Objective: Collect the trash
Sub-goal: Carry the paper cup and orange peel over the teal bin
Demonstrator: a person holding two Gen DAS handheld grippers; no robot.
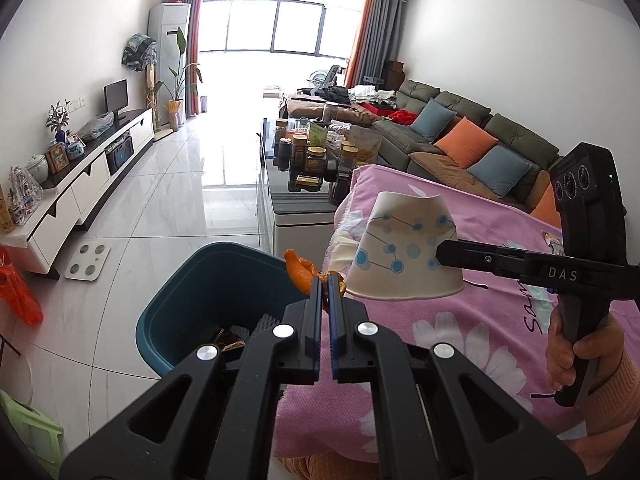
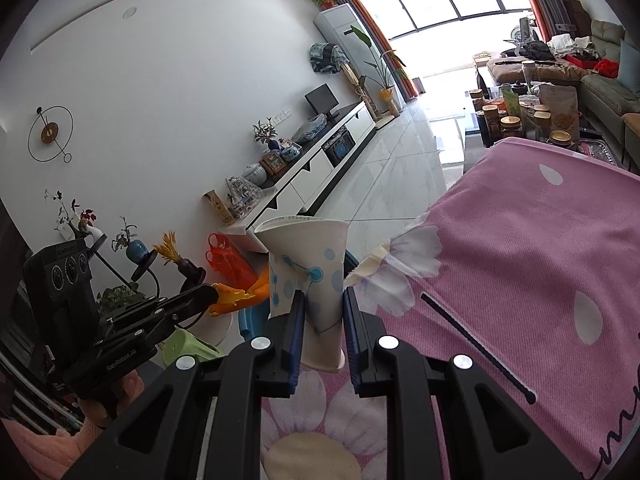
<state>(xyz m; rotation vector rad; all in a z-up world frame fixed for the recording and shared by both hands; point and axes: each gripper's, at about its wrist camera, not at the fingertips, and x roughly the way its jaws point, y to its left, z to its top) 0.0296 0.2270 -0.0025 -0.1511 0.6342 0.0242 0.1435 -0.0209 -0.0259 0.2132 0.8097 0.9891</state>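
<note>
Orange peel (image 1: pixel 299 274) is clamped in the nearly closed left gripper (image 1: pixel 329 280), apparently above the bin (image 1: pixel 192 300); right gripper (image 2: pixel 323 312) squeezes the paper cup (image 2: pixel 310 264).

Bright window (image 1: pixel 276 28), white tiled floor (image 1: pixel 176 184), green sofa (image 1: pixel 460 128).

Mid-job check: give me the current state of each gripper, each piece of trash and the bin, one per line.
Left gripper: jaws shut on the orange peel.
Orange peel: held in the air, above the bin's near rim.
Right gripper: jaws shut on the paper cup.
Paper cup: squeezed out of round, lifted over the pink cloth.
Bin: open, some trash already inside.
</note>
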